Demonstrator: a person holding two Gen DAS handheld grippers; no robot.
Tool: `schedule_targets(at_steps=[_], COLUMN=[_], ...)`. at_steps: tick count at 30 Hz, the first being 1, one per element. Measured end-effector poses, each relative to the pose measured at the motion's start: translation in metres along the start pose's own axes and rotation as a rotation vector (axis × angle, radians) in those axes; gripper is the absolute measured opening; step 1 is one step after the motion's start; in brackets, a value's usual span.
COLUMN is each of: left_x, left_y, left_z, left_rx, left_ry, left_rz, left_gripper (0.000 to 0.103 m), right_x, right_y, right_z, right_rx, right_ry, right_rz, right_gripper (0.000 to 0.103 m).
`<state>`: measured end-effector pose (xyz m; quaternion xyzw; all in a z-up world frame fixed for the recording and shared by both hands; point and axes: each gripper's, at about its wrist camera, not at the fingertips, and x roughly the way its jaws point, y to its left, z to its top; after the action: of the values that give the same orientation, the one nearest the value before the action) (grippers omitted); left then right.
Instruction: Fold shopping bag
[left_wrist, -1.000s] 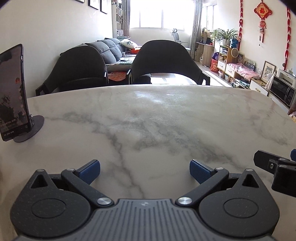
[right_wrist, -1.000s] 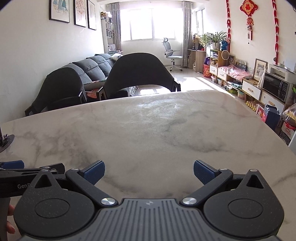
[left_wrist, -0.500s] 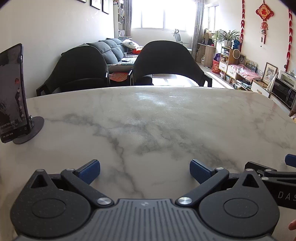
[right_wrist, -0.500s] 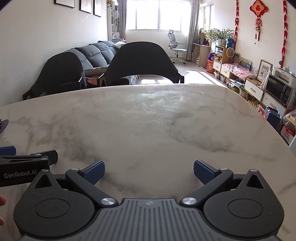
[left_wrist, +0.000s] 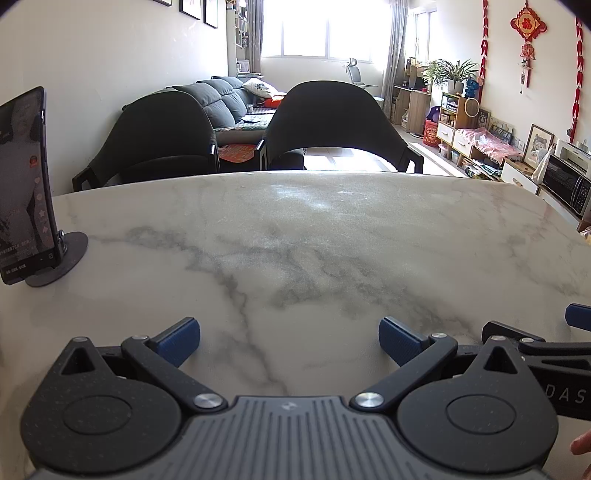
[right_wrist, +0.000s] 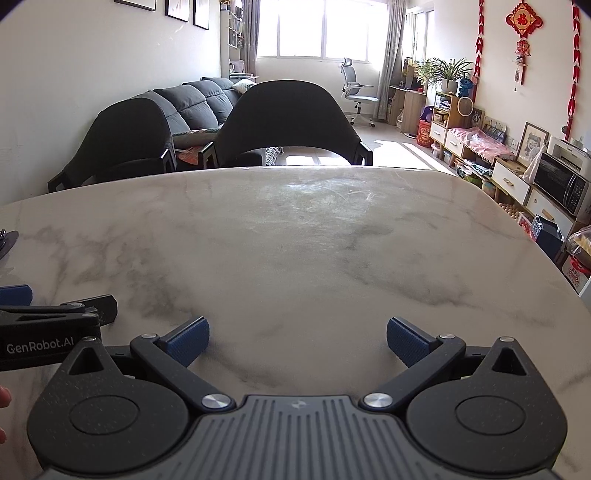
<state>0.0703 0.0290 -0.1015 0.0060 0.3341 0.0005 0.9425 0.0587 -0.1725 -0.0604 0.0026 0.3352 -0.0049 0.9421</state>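
Holding both claws side by side over the marble table (left_wrist: 295, 229), you have the left gripper (left_wrist: 289, 341) and the right gripper (right_wrist: 297, 338) spread wide with nothing between their blue pads. The shopping bag cannot be seen in either view. A phone on a stand (left_wrist: 26, 184) sits well to the left of the left gripper.

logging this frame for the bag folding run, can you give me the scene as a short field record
surface: marble table
shopping bag: not in view
left gripper: open, holds nothing
right gripper: open, holds nothing
grippers: side by side, low over the table
left edge: phone upright on a round stand
beyond table: two dark chairs
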Motion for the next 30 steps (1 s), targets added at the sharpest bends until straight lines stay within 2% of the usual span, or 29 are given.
schedule_targets(at_steps=[30], left_x=[0.0011], left_y=[-0.0001], left_z=[0.0008], left_rx=[0.001], left_ry=[0.000], left_rz=[0.000], left_gripper=[0.103], right_x=[0.0004], right_y=[-0.0004], right_z=[-0.0005], right_rx=[0.000], right_ry=[0.000], right_rz=[0.000], right_gripper=[0.103])
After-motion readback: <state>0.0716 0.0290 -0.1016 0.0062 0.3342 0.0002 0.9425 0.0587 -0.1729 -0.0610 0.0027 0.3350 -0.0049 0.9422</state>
